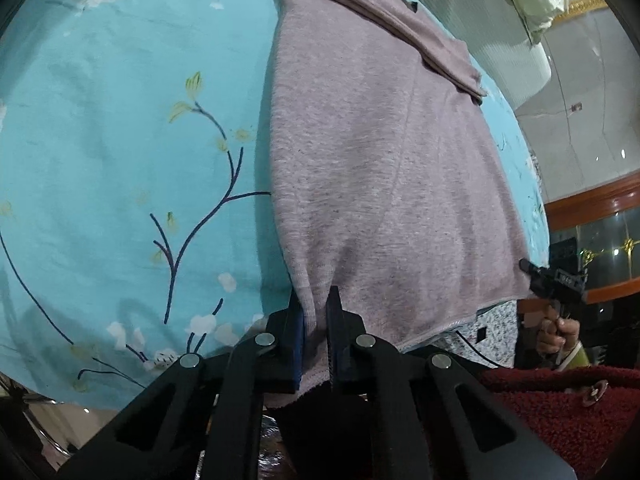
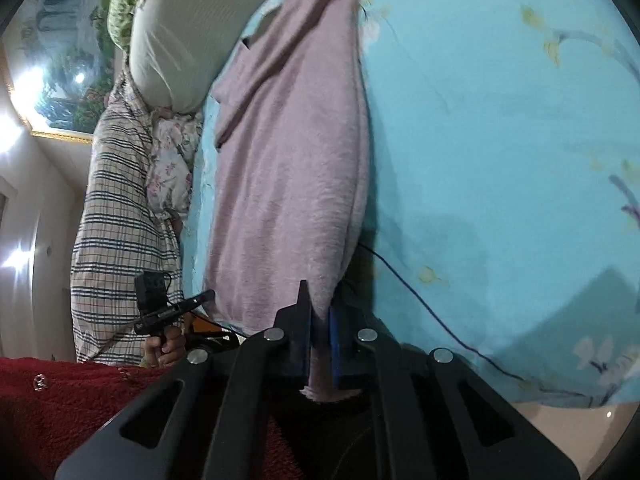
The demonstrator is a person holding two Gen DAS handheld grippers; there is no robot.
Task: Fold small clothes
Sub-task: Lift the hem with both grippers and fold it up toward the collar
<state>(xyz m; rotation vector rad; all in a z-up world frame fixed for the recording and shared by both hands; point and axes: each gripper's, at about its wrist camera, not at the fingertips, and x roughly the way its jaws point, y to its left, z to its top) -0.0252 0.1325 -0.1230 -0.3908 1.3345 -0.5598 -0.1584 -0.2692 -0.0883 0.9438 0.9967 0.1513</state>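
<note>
We see the left gripper [image 1: 316, 320] and right gripper [image 2: 318, 312] each pinching the near hem of the pink garment [image 1: 380, 160] between their pads, garment stretching ahead of the jaws across the blue floral sheet [image 1: 120, 140], pillow [image 2: 180, 40] beyond.

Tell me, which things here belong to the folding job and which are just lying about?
Part of the job:
- pink garment, spread on the blue floral sheet
- left gripper, shut on the garment's near hem
- right gripper, shut on the hem too

Just lying about:
- white pillow
- checked cloth
- small floral cloth
- dark cable
</note>
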